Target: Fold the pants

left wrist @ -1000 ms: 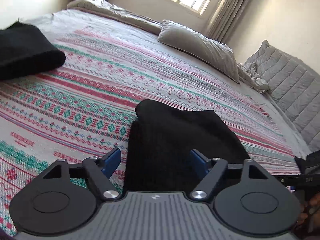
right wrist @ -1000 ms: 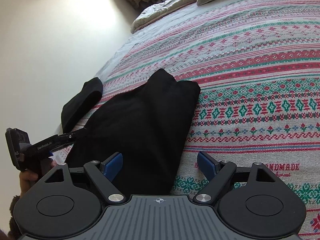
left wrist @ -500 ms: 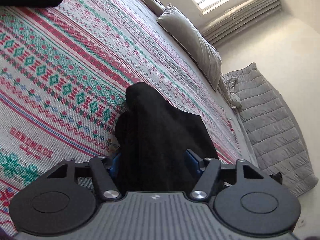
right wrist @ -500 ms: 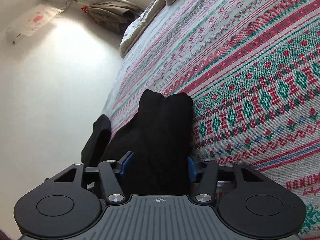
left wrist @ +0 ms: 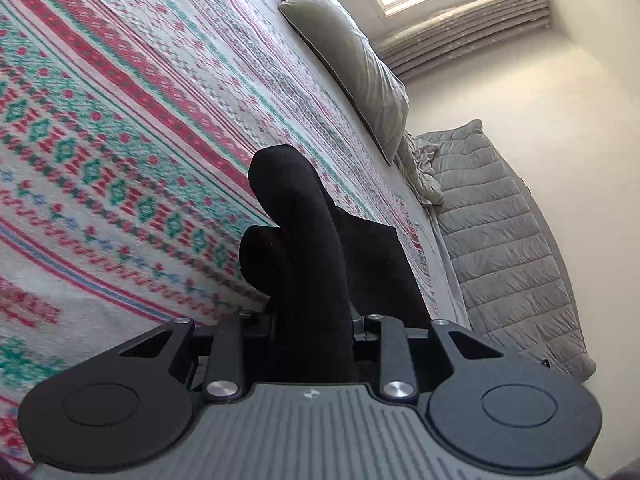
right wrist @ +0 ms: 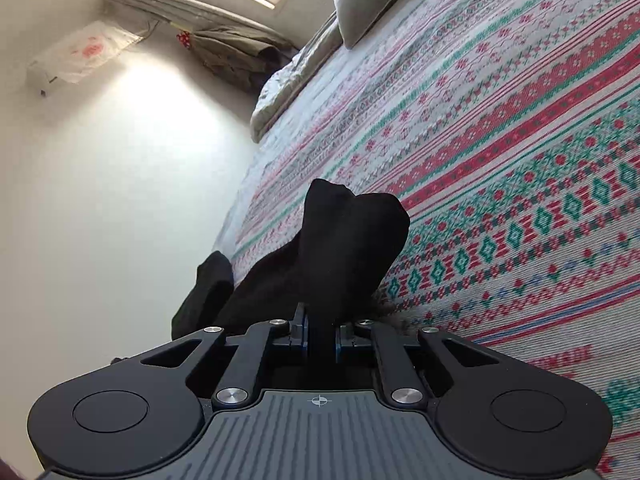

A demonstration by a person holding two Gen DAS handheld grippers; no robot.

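Both grippers closing, pants (left wrist: 308, 264) bunched, pads hidden.

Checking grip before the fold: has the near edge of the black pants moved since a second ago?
Yes. The black pants now bunch up off the patterned bedspread, pinched in the closing right tool, where they lay flat.

The left gripper (left wrist: 312, 322) is closing its jaws on a bunched fold of the black pants (left wrist: 304, 240), which rise in a hump over the patterned bedspread (left wrist: 120, 120). Beyond lie a grey pillow (left wrist: 356, 68) and a quilted blanket (left wrist: 508, 248).
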